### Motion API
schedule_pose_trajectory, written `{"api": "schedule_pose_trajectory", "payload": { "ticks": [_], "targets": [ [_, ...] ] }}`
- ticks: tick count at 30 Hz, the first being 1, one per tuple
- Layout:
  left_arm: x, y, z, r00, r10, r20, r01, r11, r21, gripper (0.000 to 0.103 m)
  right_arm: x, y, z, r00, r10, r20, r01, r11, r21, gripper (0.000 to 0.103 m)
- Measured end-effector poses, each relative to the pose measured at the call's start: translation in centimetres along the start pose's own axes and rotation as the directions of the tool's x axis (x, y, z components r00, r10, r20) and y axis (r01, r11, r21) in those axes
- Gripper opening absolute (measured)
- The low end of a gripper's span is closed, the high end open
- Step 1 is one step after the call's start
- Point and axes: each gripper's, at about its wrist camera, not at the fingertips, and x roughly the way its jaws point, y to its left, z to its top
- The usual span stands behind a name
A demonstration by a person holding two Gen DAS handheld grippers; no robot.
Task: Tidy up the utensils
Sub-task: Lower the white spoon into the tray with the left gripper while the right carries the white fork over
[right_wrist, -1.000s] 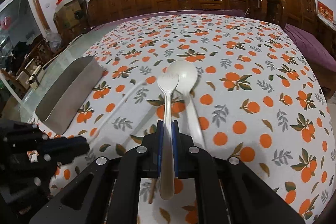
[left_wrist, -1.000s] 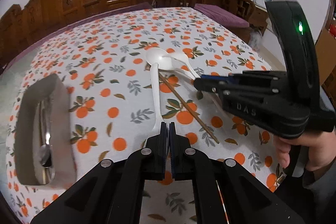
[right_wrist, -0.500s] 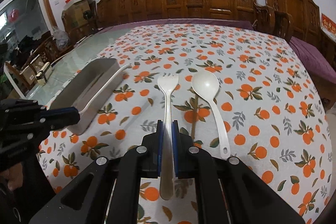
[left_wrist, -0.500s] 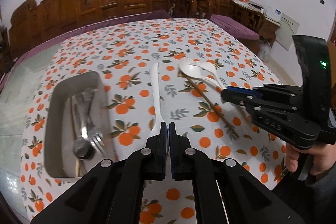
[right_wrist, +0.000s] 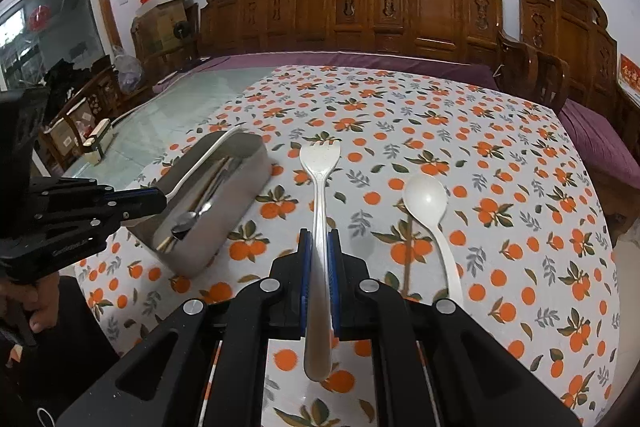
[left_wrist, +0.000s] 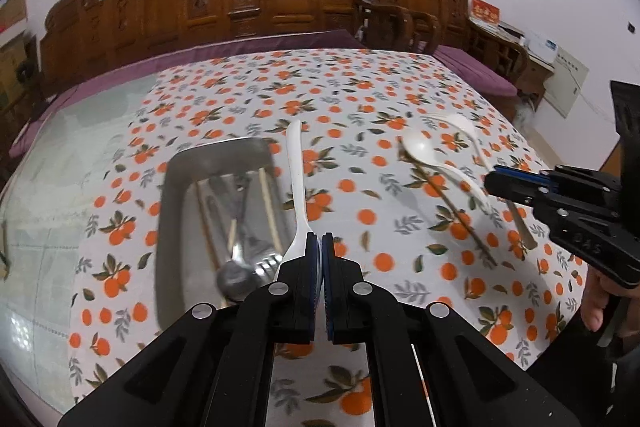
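My left gripper (left_wrist: 321,241) is shut on a white spoon (left_wrist: 296,183), its handle pointing away above the right edge of the metal tray (left_wrist: 172,195). The tray holds metal cutlery (left_wrist: 240,247) and chopsticks. My right gripper (right_wrist: 319,241) is shut on a white plastic fork (right_wrist: 319,195), held above the cloth right of the tray (right_wrist: 240,203). A white spoon (right_wrist: 426,203) lies on the cloth to the right, also seen in the left wrist view (left_wrist: 424,157), over a brown chopstick (left_wrist: 460,219).
The table has an orange-print cloth (right_wrist: 500,187) and a bare glass part (left_wrist: 60,167) at the left. Carved wooden chairs (right_wrist: 400,7) line the far side. The right gripper (left_wrist: 496,183) shows in the left wrist view; the left gripper (right_wrist: 160,197) shows in the right wrist view.
Both grippers have lifted and swung left with their utensils. The left one now holds its spoon over the tray's edge; the right one carries the fork nearer the tray.
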Motion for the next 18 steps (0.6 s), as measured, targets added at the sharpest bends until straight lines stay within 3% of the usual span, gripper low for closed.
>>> {"api": "schedule_pose_trajectory", "payload": {
  "ticks": [18],
  "targets": [
    [3.2,8.1,0.8,0.992,-0.027,-0.125,0.015,0.995,-0.097,0.002,2.4,5.7,5.1,0.994,0.079,-0.081,-0.082,0.996,-0.041,0.01]
  ]
}}
